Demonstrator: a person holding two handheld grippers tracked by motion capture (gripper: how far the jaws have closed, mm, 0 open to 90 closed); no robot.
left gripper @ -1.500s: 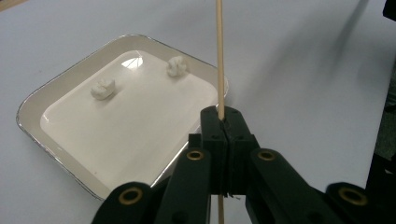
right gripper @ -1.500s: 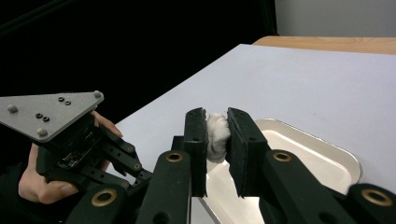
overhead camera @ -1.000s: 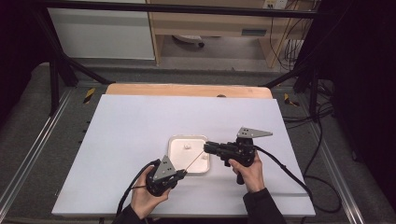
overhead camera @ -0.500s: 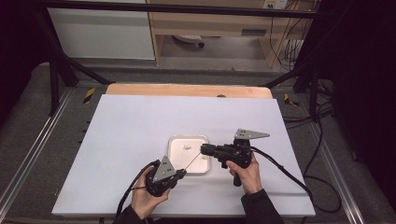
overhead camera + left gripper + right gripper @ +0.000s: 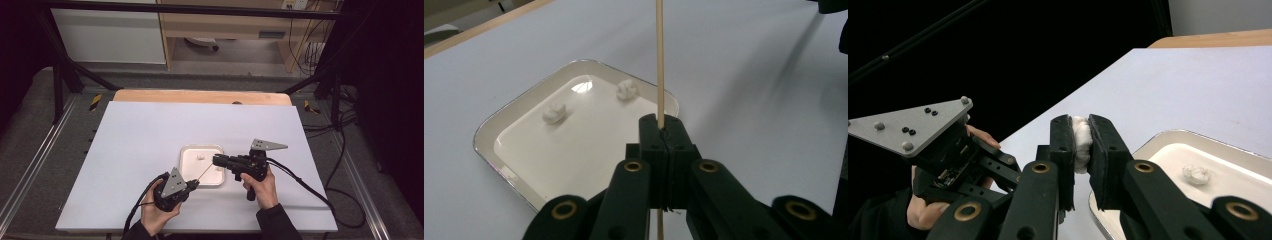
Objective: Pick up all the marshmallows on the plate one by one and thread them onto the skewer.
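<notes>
Both grippers work over the white table (image 5: pixel 150 135) in the high view: the left gripper (image 5: pixel 194 183) pinches a thin wooden skewer (image 5: pixel 205 172) slanting across the tray (image 5: pixel 186 172), while the right gripper (image 5: pixel 216 160) hovers at the tray's right edge.

Left gripper view: jaws pressed together on the skewer (image 5: pixel 659 65); two white marshmallow pieces (image 5: pixel 554 113) lie in the tray (image 5: pixel 489 142).

Right gripper view: jaws clamp a white marshmallow (image 5: pixel 1081 142) beside the tray (image 5: pixel 1168 137).

Both grippers are matte black plastic; the left gripper (image 5: pixel 663 131) has brass-coloured rivets on its jaw arms, same on the right gripper (image 5: pixel 1081 145); each carries a grey triangular plate with small dark screws, trails a black cable; sleeves (image 5: pixel 278 222) are dark.
</notes>
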